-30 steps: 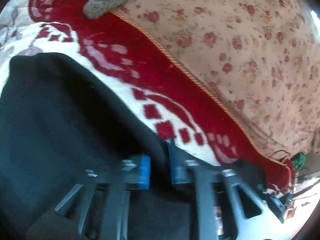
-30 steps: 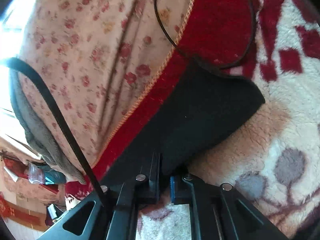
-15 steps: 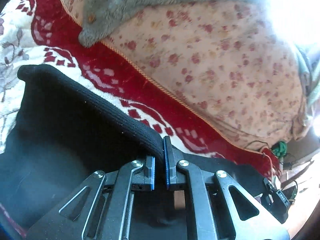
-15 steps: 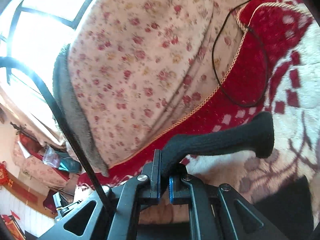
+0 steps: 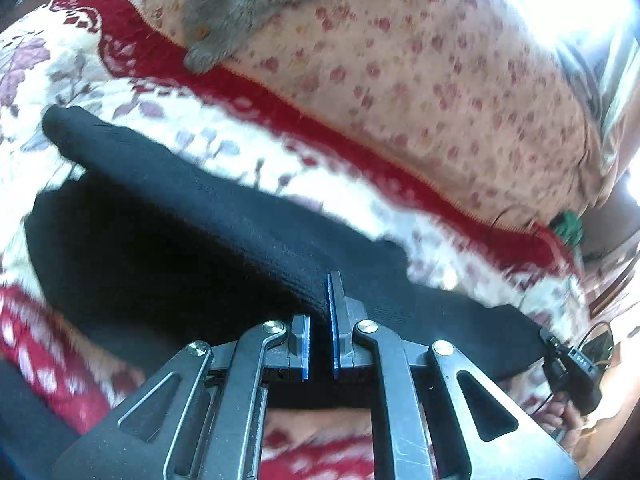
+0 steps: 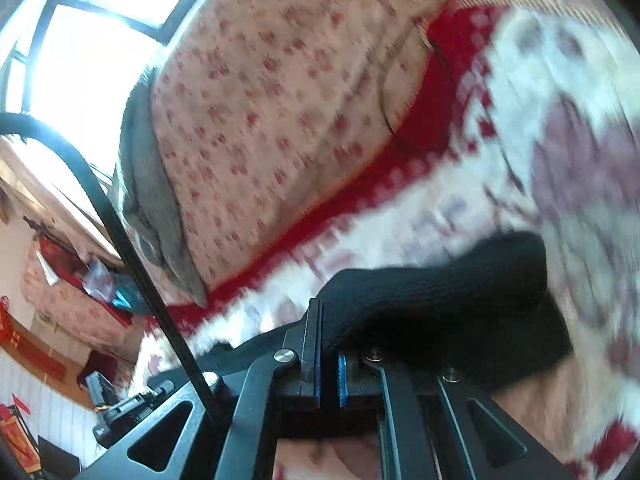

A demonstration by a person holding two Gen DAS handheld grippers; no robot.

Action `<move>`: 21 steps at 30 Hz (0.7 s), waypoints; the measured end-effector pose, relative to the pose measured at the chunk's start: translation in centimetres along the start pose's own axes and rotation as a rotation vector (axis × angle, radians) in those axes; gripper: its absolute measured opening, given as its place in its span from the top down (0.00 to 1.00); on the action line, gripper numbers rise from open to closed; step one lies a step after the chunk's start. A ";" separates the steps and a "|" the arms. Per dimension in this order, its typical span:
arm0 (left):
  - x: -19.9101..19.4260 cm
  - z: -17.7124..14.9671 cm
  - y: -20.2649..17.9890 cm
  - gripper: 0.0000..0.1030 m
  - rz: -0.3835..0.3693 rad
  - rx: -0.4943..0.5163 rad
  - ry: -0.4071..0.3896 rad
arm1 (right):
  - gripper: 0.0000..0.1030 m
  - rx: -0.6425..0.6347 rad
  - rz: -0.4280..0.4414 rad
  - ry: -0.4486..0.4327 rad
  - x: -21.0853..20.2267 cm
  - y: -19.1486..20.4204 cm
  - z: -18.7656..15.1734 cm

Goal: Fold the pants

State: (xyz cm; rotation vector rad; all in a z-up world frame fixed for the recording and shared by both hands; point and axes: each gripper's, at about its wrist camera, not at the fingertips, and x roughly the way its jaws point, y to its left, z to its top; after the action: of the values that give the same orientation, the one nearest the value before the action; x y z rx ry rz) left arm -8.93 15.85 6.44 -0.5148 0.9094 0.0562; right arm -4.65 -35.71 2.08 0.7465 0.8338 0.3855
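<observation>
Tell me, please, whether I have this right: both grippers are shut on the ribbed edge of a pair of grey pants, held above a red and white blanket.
Not quite: the pants are black, not grey, as both wrist views show. The left gripper and right gripper are indeed shut on their ribbed edge, above the red and white blanket.

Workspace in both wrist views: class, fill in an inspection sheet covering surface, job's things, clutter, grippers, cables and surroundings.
Surface: red-and-cream patterned blanket.
Job's things: black pants, one edge lifted off the blanket.
Clutter: grey plush garment on the floral quilt.
Grippers: left hand-held gripper and right hand-held gripper both shut on the pants' ribbed edge.
Cables: black cable crossing the right view.
Surroundings: bright window.
</observation>
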 end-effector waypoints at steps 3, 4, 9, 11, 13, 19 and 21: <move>1.1 -1.7 1.2 0.94 0.030 -0.012 0.028 | 0.92 0.021 -0.044 0.041 0.6 -2.5 -2.1; 1.4 -2.0 1.5 0.94 0.029 -0.022 0.038 | 0.88 0.051 -0.042 0.033 0.5 -3.3 -2.3; 1.5 -2.5 1.4 0.94 0.044 -0.012 0.012 | 0.80 0.189 -0.012 -0.051 -0.6 -6.3 -1.3; 1.6 -2.5 1.2 0.94 0.049 -0.022 0.008 | 0.84 0.199 -0.053 -0.076 -0.9 -6.7 -1.0; 1.4 -2.3 1.0 0.94 0.046 -0.024 0.002 | 0.92 0.153 -0.081 -0.095 -1.3 -6.2 -0.8; 1.5 -2.7 1.0 0.94 0.050 -0.023 -0.009 | 0.93 -0.016 -0.269 -0.137 -2.2 -4.1 -0.4; 1.8 -3.1 1.5 0.93 0.044 -0.040 -0.005 | 0.93 -0.005 -0.317 -0.072 -0.8 -5.1 -0.5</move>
State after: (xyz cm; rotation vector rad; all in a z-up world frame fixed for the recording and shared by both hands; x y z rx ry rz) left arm -10.45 15.47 2.89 -0.5315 0.9163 0.1161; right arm -5.47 -39.44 -1.40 0.6071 0.8666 0.0767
